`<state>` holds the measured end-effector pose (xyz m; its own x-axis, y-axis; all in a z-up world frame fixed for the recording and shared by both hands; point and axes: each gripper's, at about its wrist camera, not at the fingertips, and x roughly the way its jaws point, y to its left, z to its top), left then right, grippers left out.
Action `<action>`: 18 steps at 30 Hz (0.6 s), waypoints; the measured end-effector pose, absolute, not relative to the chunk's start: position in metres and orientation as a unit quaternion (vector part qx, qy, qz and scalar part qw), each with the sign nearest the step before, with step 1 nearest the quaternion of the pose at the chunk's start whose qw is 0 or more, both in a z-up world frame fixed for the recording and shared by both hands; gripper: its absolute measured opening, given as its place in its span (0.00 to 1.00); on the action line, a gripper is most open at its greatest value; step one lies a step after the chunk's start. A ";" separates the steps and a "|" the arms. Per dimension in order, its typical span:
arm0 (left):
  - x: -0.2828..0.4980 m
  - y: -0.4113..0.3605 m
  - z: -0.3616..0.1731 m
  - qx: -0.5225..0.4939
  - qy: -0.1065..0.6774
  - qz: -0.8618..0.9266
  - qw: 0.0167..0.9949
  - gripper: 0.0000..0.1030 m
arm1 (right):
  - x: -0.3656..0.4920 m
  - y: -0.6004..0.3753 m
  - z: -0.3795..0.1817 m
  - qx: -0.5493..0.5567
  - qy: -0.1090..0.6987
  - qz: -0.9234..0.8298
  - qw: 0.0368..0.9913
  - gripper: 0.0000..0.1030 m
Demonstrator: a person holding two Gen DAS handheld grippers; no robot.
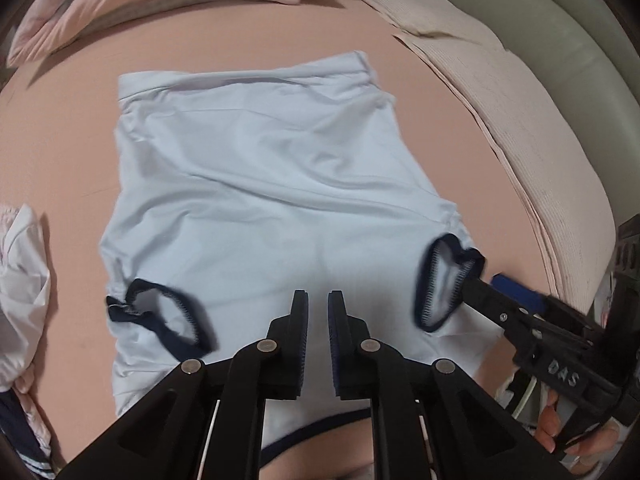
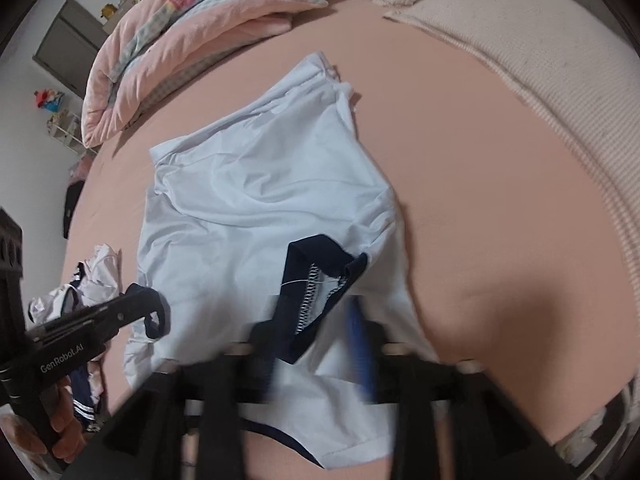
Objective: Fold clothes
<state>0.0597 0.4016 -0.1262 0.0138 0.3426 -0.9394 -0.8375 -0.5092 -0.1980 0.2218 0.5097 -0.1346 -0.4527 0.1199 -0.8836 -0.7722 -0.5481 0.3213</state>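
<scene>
Releasing sleeves: left gripper (image 1: 318, 308) together, empty; right gripper (image 2: 316, 320) apart. Next, fold pale-blue navy-cuffed shirt (image 1: 248, 184) near-to-far, edges square.

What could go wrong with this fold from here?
1. The right tongs sit at the folded-in right sleeve; lifting away could snag its navy cuff and undo the fold.
2. The left sleeve lies loose and curled, and the shut left tongs hover above the shirt, so it may flop back out.
3. Wrinkles across the shirt could get pressed in.
</scene>
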 end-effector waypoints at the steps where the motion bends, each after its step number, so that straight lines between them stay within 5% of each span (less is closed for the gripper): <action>1: 0.064 0.406 -0.125 -0.559 0.226 0.661 0.447 0.09 | 0.225 0.509 -0.131 -0.433 0.368 0.766 0.300 0.65; 5: 0.084 0.431 -0.129 -0.562 0.243 0.646 0.455 0.16 | 0.238 0.516 -0.125 -0.439 0.361 0.759 0.318 0.65; 9: 0.101 0.451 -0.135 -0.565 0.256 0.633 0.462 0.52 | 0.250 0.527 -0.126 -0.450 0.369 0.746 0.324 0.65; 18: 0.111 0.469 -0.146 -0.561 0.278 0.606 0.491 0.52 | 0.270 0.537 -0.144 -0.437 0.419 0.727 0.323 0.65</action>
<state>0.1107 0.4695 -0.1465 0.1104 0.2831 -0.9527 -0.9068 -0.3637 -0.2132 0.2698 0.5366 -0.1435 -0.4086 0.1031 -0.9069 -0.8368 -0.4391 0.3271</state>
